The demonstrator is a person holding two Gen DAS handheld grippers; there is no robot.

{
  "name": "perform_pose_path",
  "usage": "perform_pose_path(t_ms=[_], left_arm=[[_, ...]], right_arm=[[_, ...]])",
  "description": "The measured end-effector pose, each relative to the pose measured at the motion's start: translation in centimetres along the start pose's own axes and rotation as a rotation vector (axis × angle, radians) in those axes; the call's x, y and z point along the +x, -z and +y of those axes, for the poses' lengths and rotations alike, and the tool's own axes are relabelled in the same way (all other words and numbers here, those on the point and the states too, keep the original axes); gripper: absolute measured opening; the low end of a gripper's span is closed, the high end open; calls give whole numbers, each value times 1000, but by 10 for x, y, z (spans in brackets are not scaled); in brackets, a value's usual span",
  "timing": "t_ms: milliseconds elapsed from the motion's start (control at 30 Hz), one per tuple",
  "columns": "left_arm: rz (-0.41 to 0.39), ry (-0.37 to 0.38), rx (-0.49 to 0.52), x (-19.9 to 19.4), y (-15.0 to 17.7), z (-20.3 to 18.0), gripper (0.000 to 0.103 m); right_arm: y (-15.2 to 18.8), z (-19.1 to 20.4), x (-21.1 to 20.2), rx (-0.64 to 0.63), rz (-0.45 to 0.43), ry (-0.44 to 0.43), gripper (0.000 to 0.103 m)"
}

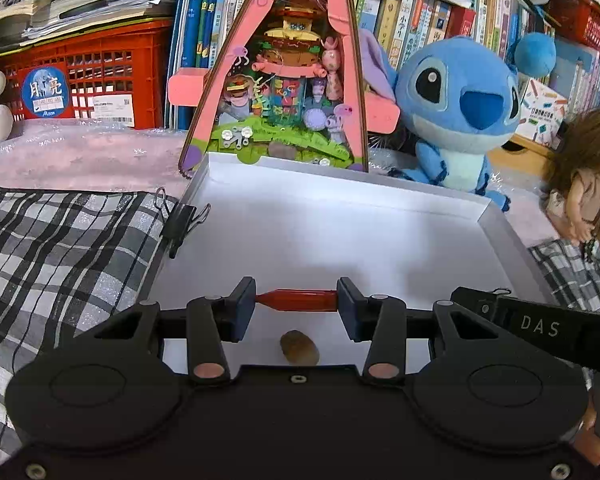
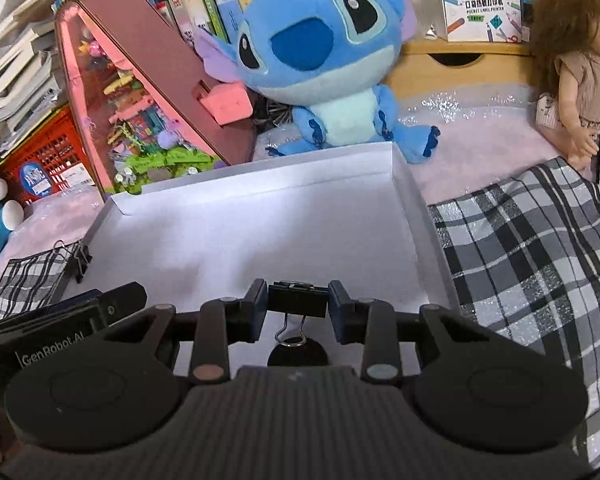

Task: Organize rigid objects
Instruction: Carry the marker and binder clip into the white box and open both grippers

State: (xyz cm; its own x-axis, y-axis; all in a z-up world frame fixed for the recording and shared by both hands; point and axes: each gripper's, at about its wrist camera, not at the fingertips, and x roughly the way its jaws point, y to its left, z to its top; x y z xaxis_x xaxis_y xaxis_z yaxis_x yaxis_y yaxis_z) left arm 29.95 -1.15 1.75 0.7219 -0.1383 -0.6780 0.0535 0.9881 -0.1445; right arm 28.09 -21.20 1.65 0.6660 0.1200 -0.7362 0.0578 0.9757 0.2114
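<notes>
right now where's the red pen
In the left wrist view, the red pen is clamped crosswise in the left tongs, above the white tray, just beyond a brown pebble.

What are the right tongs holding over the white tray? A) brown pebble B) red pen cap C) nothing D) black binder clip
D: the right tongs are shut on a black binder clip, wire handles hanging down, over the white tray.

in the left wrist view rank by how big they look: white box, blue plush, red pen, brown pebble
1. white box
2. blue plush
3. red pen, held crosswise between the left fingers
4. brown pebble

The pen and pebble sit much nearer the camera, so they look bigger than they really are.
</notes>
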Motion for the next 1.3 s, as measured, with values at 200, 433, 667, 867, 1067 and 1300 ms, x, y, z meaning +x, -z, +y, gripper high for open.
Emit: perform_pose_path(t_ms=[200,433,667,867,1067,1300], left_arm=[[13,-17,18,7,5,-3,42],[0,-30,26,7,6,-4,42],[-18,-41,52,6,11,-7,42],[-26,-43,54,4,13,-6,43],[-32,-46,59,-1,17,-4,43],[-39,-50,48,-3,19,-2,44]], right_arm=[[2,3,4,-28,-1,7,38],[5,7,5,-64,-6,17,38],[6,7,4,-75,-8,15,38],[9,9,3,-92,-18,19,38],[11,8,-1,-106,-10,11,39],[15,11,-4,-134,-23,21,41]])
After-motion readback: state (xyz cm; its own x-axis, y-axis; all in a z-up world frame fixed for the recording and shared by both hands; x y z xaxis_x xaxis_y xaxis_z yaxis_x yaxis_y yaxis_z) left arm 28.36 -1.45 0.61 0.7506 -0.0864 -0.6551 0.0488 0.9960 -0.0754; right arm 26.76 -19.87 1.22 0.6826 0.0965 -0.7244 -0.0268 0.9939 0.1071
